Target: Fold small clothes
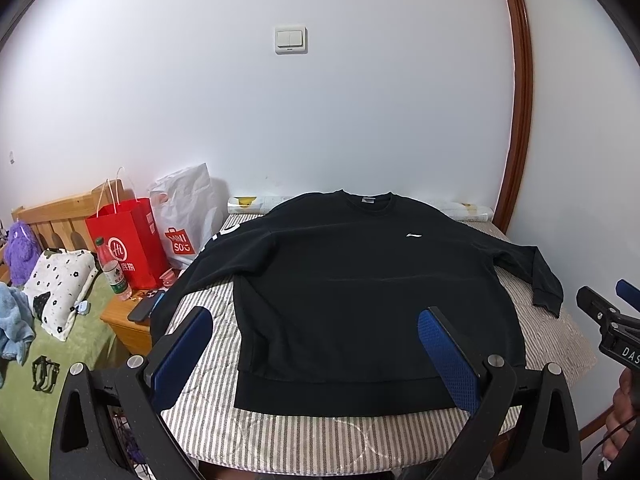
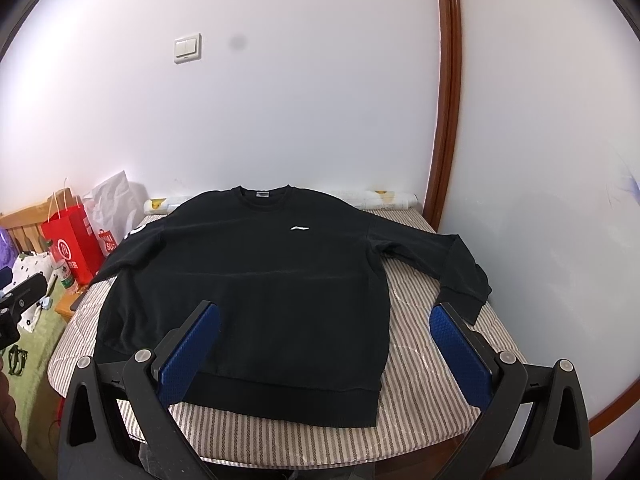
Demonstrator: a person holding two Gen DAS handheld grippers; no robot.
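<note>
A black sweatshirt (image 1: 360,280) is lying spread flat, front up, on a striped worktop (image 1: 280,436), neckline toward the white wall and hem toward us. A small white logo (image 1: 415,235) is showing on its chest. The sleeve on the right side is bending back down along the body, cuff resting on the stripes; the other sleeve is running off toward the left edge, white print just peeking on it.

The left gripper (image 1: 316,356) is hovering above the near hem, its blue-padded fingers (image 1: 184,356) standing wide apart with nothing between them, clear of the cloth. The right gripper (image 2: 324,356) is doing the same over the hem's right half, fingers (image 2: 460,356) spread wide and empty; its right pad is sitting over bare stripes just beside the cuff, its left pad over the sweatshirt's body. In the left wrist view the right gripper is poking in at the far right edge, with part of a hand (image 1: 624,420) below it.

Off to the left, a red paper bag (image 1: 128,240) and a white plastic bag (image 1: 188,216) are standing against the wall, a bottle (image 1: 114,272) in front of them, a phone (image 1: 146,306) on a small wooden stand. A flower-print cushion (image 1: 60,288) is resting on green bedding. A light switch (image 1: 291,40) is sitting on the wall above.
</note>
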